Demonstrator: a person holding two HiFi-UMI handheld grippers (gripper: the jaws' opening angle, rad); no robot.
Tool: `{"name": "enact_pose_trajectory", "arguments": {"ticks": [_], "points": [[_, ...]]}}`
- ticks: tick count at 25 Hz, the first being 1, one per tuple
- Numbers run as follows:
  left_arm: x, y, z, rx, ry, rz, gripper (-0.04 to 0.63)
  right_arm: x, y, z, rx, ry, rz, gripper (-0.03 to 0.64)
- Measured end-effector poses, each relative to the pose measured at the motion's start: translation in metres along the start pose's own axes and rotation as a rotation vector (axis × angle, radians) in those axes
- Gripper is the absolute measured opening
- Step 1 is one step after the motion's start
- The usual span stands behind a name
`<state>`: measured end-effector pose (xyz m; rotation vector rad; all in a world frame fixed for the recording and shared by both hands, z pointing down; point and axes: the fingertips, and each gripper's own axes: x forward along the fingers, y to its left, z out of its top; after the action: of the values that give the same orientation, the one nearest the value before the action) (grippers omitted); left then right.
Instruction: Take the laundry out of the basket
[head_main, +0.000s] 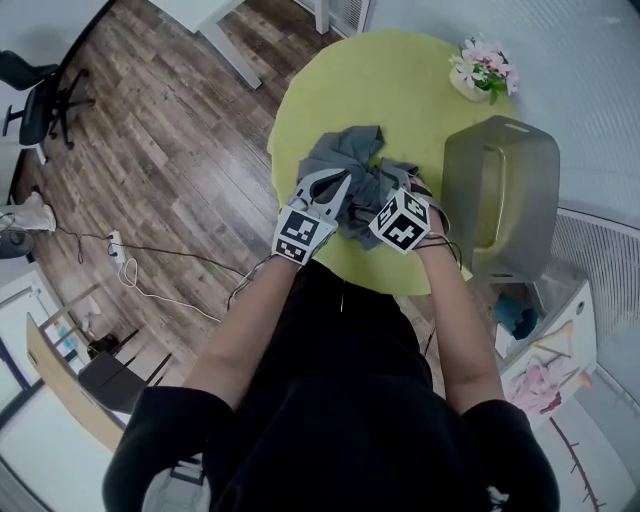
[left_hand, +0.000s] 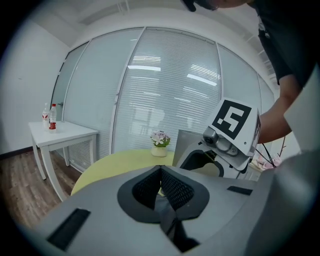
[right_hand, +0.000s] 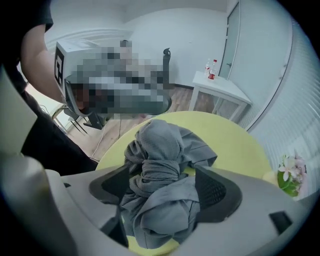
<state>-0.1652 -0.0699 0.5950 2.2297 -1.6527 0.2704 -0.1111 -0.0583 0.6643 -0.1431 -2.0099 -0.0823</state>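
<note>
Two grippers worked over a gray garment (head_main: 350, 150) that lay heaped on the near half of the round yellow table (head_main: 400, 80), clear of the basket (head_main: 510, 170) standing at the table's right edge. The left gripper (left_hand: 160, 172) had its jaws closed, pads meeting at the tips with a thin fold of the gray cloth pinched between them. The right gripper (right_hand: 160, 192) stood spread nearly to its widest, the twisted bulk of the garment lying between its pads but gripped by neither.

Probable hazard: with only a thin fold held on one side, a lift could let the cloth slip free, or swing the loose bulk off the table's near edge; the knotted middle could also catch on an open right jaw.

Only the head view showed the basket's interior, where no cloth was visible, and the flower pot (head_main: 480, 72) at the far right edge. Only the right gripper view showed the garment's knot, and only the left gripper view the pinch itself.
</note>
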Motion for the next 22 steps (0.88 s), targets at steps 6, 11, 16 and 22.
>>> {"name": "enact_pose_trajectory", "arguments": {"ticks": [6, 11, 16, 22], "points": [[-0.027, -0.015, 0.035, 0.003, -0.027, -0.035, 0.009, -0.046, 0.005, 0.013, 0.019, -0.056, -0.066, 0.41], [-0.05, -0.035, 0.057, 0.063, -0.04, -0.094, 0.009, -0.085, 0.019, 0.028, 0.026, -0.151, -0.126, 0.408], [-0.071, -0.058, 0.075, 0.093, -0.058, -0.171, 0.009, -0.128, 0.035, 0.042, 0.102, -0.273, -0.162, 0.407], [-0.095, -0.07, 0.099, 0.127, -0.067, -0.23, 0.009, -0.168, 0.05, 0.057, 0.148, -0.358, -0.202, 0.394]]}}
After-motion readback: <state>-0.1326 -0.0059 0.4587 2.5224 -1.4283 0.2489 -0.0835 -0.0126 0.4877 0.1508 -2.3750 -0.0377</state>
